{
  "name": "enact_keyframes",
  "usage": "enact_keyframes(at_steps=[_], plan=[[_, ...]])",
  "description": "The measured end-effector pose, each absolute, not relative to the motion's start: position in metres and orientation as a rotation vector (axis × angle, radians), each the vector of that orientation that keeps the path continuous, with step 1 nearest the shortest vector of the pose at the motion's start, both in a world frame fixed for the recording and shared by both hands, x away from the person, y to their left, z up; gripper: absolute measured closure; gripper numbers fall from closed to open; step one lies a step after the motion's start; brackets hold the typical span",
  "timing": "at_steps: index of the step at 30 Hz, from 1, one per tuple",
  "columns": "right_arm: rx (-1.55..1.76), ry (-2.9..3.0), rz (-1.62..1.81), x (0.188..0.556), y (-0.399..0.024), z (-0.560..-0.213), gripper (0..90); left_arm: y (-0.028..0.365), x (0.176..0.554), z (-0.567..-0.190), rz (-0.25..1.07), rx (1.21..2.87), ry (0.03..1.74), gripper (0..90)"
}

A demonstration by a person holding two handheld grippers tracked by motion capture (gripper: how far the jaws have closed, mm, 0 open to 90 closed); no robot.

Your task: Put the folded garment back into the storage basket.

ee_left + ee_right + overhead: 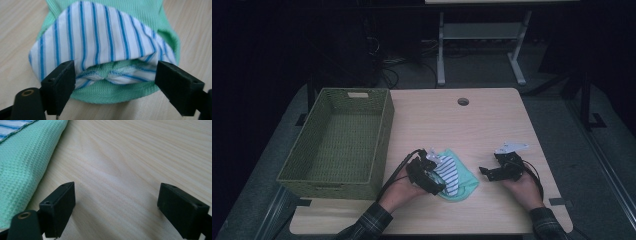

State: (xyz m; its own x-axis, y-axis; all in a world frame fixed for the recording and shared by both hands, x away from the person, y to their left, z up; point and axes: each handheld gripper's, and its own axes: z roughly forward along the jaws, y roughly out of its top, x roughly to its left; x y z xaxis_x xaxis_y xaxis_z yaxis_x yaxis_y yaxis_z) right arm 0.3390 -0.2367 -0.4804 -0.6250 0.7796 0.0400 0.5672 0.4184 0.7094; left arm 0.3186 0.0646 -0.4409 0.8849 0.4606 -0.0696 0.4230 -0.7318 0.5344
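A mint-green waffle cloth (466,184) lies near the table's front edge, with a white cloth with blue stripes (448,174) folded on top of it. My left gripper (436,174) is at the bundle's left side. In the left gripper view the striped cloth (100,40) and the green cloth (110,93) lie between and just beyond the wide-apart jaws of my left gripper (116,75), whose pads do not press on them. My right gripper (486,172) stands open to the right of the bundle. In its own view my right gripper (116,195) is over bare wood, with the green cloth (22,170) off to its left.
A green woven basket (384,131) stands empty on the table's left half. The light wood table (492,120) has a cable hole (463,101) near its far edge. Another table's white legs (441,50) and cables stand on the dark floor behind.
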Motion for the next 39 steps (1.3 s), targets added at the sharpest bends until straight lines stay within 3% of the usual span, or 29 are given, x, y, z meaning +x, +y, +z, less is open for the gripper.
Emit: enact_keyframes(at_steps=[16,21,39], plan=[[1.158,2.367,1.04,0.339,-0.237,-0.483,12.7,0.058,0.317,-0.456,0.127,2.568,0.578,13.7],[1.158,2.367,1.04,0.339,-0.237,-0.483,12.7,0.058,0.318,-0.454,0.131,2.574,0.585,16.9],[1.161,2.366,1.04,0.338,-0.237,-0.483,12.7,0.064,0.331,-0.449,0.115,2.545,0.563,73.9]])
